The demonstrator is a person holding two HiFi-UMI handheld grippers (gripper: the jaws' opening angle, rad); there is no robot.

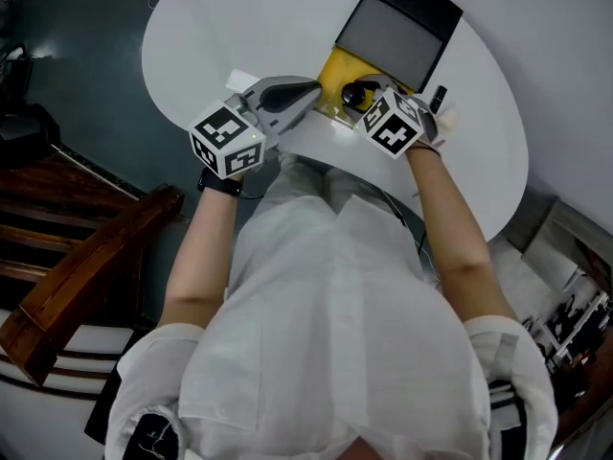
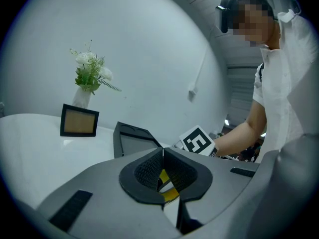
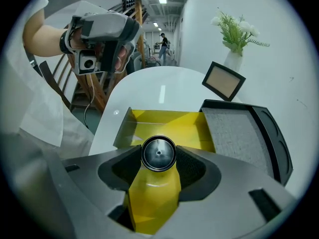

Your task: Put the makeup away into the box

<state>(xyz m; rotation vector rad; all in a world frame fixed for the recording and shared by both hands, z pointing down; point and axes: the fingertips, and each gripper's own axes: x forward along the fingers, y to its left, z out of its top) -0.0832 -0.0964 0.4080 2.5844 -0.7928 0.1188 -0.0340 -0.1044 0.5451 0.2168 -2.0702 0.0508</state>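
Note:
An open box with a yellow inside [image 1: 335, 73] [image 3: 167, 126] stands on the white round table [image 1: 220, 27]. Its black lid [image 1: 400, 25] [image 3: 244, 133], lined with grey foam, lies back behind it. My right gripper [image 3: 158, 156] [image 1: 369, 101] points steeply down over the box and is shut on a round black makeup container [image 3: 158, 153] [image 1: 355, 93], seen end-on between the pads. To the left of the box, my left gripper [image 2: 162, 156] [image 1: 308, 91] is level and shut with nothing in it. The yellow box [image 2: 168, 190] shows below its pads.
A framed picture [image 2: 79, 121] [image 3: 223, 81] and a vase of white flowers [image 2: 89, 76] [image 3: 234, 31] stand at the table's far side. A small dark item [image 1: 439, 96] lies by my right hand. A wooden rail [image 1: 86, 266] runs along the left, off the table.

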